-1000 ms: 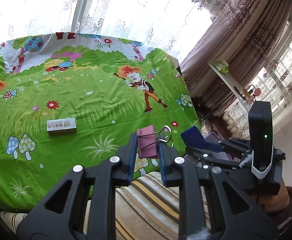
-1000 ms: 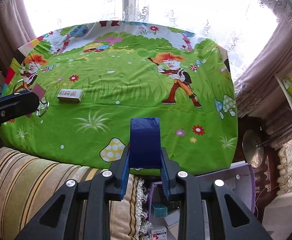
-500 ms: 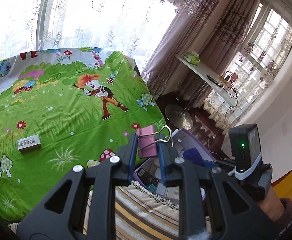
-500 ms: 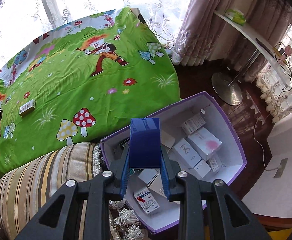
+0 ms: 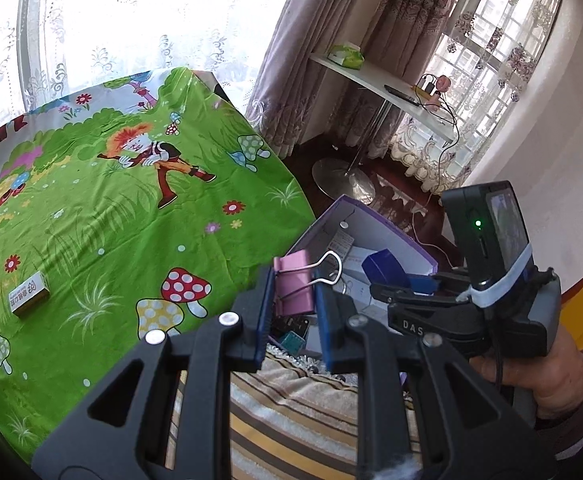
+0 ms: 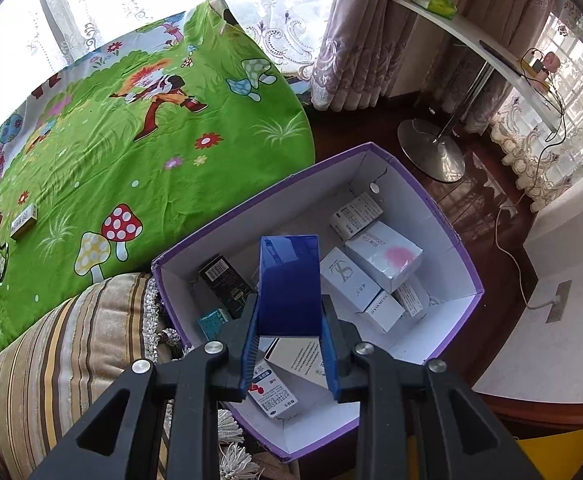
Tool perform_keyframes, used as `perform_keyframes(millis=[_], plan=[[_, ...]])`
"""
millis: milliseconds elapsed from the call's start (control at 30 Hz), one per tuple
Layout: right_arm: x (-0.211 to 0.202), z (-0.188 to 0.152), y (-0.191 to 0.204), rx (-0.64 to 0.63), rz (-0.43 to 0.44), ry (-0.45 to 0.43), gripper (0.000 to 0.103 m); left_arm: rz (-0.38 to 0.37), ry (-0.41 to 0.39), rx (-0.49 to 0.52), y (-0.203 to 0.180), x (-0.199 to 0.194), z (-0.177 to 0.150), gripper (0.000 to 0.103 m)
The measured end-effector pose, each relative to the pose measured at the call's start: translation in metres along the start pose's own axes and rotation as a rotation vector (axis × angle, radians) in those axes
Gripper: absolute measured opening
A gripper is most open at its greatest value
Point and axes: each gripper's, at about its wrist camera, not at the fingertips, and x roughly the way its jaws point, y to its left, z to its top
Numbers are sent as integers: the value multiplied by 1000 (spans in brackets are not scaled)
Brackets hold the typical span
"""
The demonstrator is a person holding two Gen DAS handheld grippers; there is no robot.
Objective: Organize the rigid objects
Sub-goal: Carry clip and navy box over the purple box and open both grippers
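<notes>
My left gripper point(image 5: 291, 300) is shut on a pink binder clip point(image 5: 294, 288), held at the table's right edge near the box. My right gripper point(image 6: 289, 320) is shut on a dark blue box point(image 6: 289, 280) and holds it above the open purple storage box point(image 6: 463, 256), which holds several white and dark cartons. The right gripper with the blue box point(image 5: 383, 268) also shows in the left wrist view, over the purple box point(image 5: 387, 228). A small tan carton point(image 5: 27, 294) lies on the green cartoon tablecloth point(image 5: 103, 216); it also shows in the right wrist view point(image 6: 23, 222).
A striped cushion point(image 6: 71, 344) lies between the table and the purple box. A white shelf point(image 6: 479, 44) on a round metal base point(image 6: 431, 154) stands by the curtains. A cable point(image 6: 511, 248) runs over the dark floor.
Both grippers have swung right from over the table to the purple box. The right gripper now holds the blue box over the box's inside. The left gripper with the clip has followed.
</notes>
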Motion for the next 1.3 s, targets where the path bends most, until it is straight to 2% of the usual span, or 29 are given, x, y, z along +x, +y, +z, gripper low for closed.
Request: perform_keyframes(millis=[100, 267, 367, 533, 667, 733, 833, 1000, 1233, 1267, 1300], plan=[[10, -4, -10, 35, 2, 18, 29, 10, -10, 32, -6, 1, -1, 23], [23, -8, -20, 101, -25, 45, 29, -26, -20, 52, -4, 7, -6, 23], [26, -9, -19, 105, -52, 46, 29, -64, 2, 32, 5, 16, -12, 23], [25, -6, -17, 113, -48, 16, 29, -68, 2, -19, 26, 18, -12, 23], [15, -5, -25, 115, -14, -40, 29, -93, 53, -53, 32, 35, -19, 23], [11, -7, -28, 86, -32, -69, 29, -107, 89, -79, 34, 46, -22, 23], [8, -11, -35, 51, -94, -109, 29, -82, 136, -90, 31, 62, -23, 23], [14, -18, -57, 59, -146, -149, 29, -31, 215, -22, 8, 85, -15, 23], [18, -21, -73, 71, -182, -207, 29, -40, 279, 59, -29, 119, -5, 24], [17, -21, -74, 68, -191, -216, 29, -50, 286, 56, -31, 122, -5, 24], [16, -21, -74, 66, -203, -224, 29, -53, 294, 52, -33, 126, -4, 30]])
